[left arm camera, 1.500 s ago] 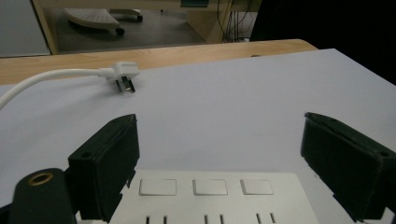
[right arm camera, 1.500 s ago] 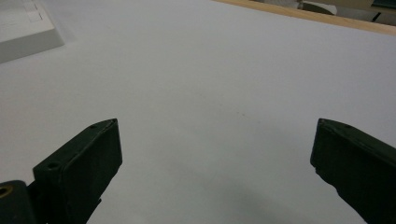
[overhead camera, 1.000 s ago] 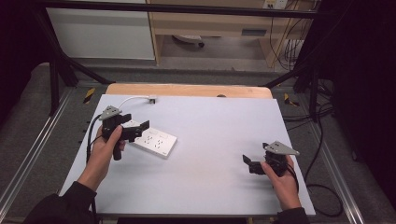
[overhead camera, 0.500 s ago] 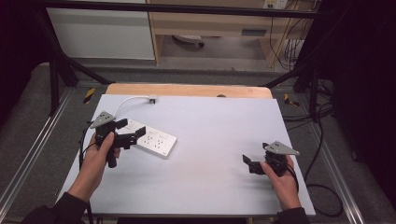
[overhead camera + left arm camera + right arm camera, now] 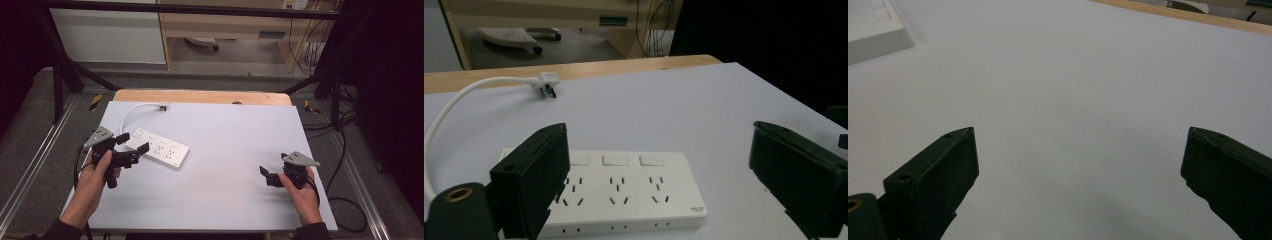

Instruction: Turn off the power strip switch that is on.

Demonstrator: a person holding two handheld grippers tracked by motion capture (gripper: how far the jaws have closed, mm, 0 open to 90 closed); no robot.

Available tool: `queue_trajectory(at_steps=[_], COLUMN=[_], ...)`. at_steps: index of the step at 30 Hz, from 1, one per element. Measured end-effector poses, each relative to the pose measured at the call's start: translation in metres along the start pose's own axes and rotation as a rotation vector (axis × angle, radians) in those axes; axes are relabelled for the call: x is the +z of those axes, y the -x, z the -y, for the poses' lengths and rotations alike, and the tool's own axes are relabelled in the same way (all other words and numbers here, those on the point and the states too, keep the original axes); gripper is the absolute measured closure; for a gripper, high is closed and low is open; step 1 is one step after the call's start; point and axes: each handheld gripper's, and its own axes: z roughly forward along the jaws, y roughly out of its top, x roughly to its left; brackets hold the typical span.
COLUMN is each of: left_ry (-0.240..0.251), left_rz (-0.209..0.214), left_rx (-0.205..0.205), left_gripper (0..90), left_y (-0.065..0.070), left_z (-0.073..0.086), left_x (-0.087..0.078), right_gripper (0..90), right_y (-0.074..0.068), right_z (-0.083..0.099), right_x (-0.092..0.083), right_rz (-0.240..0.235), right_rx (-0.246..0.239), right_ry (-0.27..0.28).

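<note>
Two grippers on my feed, both with fingers spread wide, nothing held. Left gripper (image 5: 131,148) hovers at the near-left end of the white power strip (image 5: 159,148) — in the left gripper view the strip (image 5: 619,192) lies flat on the counter (image 5: 225,135) just ahead, partly behind the left finger (image 5: 536,180). Its white cord (image 5: 131,111) curls back to the plug (image 5: 545,82) near the counter's far edge. Right gripper (image 5: 267,176) sits low at the near right, well apart from the strip.
</note>
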Motion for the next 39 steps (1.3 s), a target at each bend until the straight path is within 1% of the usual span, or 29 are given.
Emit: queue_trajectory(at_steps=[5, 13, 21, 24, 33, 39], left_ry=[0.004, 0.017, 0.024, 0.021, 0.019, 0.004], left_rz=[-0.003, -0.010, -0.006, -0.013, -0.022, -0.026], left_rx=[0.008, 0.011, -0.003, -0.010, -0.017, -0.016], left_gripper=[9.0, 8.7, 8.0, 7.7, 7.8, 7.8], left_y=[-0.001, -0.001, -0.003, -0.005, -0.008, -0.009], left_z=[0.006, 0.009, 0.017, 0.022, 0.033, 0.043], left_x=[-0.009, -0.020, -0.030, -0.033, -0.040, -0.039], right_gripper=[2.4, 2.4, 2.4, 2.4, 2.4, 2.4], right_y=[0.000, 0.000, 0.000, 0.000, 0.000, 0.000], right_z=[0.000, 0.000, 0.000, 0.000, 0.000, 0.000], right_x=[0.000, 0.000, 0.000, 0.000, 0.001, 0.001], right_rz=[0.001, 0.002, 0.004, 0.004, 0.004, 0.004], right_rx=[-0.006, -0.008, -0.009, -0.010, -0.009, -0.010], right_ry=[0.002, 0.000, 0.001, 0.000, -0.002, -0.002])
